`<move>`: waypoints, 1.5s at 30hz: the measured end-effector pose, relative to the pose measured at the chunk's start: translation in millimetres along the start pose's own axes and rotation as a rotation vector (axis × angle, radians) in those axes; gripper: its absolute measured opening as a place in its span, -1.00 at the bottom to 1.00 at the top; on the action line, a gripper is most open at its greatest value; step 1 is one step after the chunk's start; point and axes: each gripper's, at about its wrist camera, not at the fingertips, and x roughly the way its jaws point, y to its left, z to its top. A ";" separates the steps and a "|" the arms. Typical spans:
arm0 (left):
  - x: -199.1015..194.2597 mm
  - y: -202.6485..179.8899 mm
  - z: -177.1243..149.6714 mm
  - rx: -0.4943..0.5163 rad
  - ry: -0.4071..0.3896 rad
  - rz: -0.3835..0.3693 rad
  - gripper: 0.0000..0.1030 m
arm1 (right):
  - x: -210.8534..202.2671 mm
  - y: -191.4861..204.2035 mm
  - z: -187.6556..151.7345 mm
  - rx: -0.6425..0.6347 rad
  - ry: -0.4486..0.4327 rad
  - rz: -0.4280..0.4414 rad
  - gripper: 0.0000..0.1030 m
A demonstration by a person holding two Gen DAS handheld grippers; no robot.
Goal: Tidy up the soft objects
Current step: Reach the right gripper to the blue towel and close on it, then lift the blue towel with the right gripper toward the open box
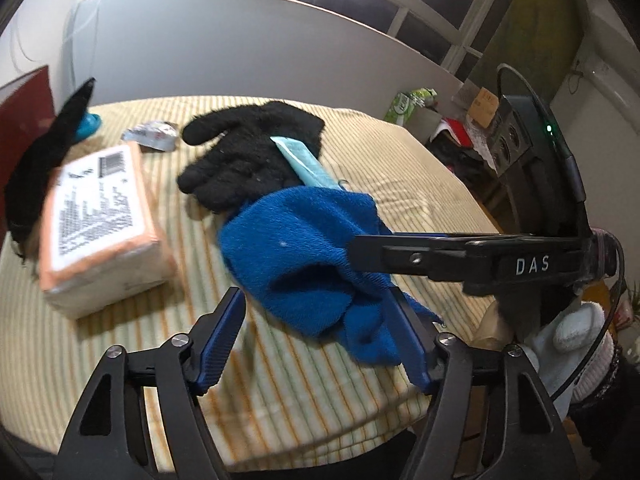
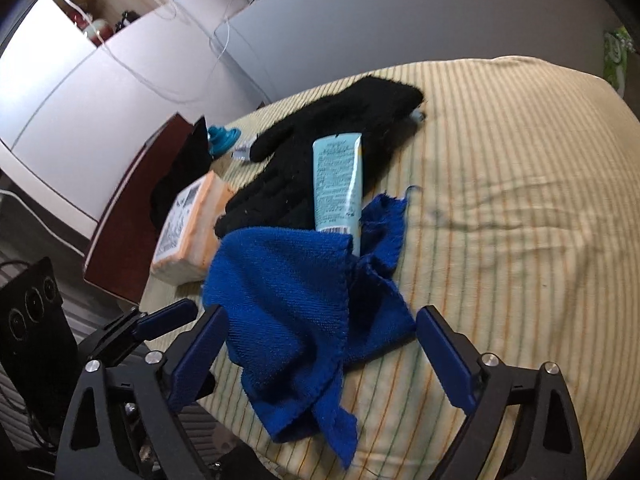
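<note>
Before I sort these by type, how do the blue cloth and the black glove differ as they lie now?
The blue cloth is bright blue with a woven ribbed look; the black glove is black and fuzzy. The cloth lies crumpled and folded over itself; the glove lies spread flat with fingers showing. The cloth is nearer the cameras, the glove farther back, with a pale tube on top of it. Both are soft and rest on the striped cover.

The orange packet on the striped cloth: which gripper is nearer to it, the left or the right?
Left. The left gripper stands open just beside the orange packet, above the blue cloth. The right gripper is open over the cloth's other side, farther from it.
</note>
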 end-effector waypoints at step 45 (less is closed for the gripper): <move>-56.3 -38.7 -9.9 0.089 -0.135 -0.146 -0.55 | -62.9 79.0 -37.6 -0.067 -0.074 0.137 -0.45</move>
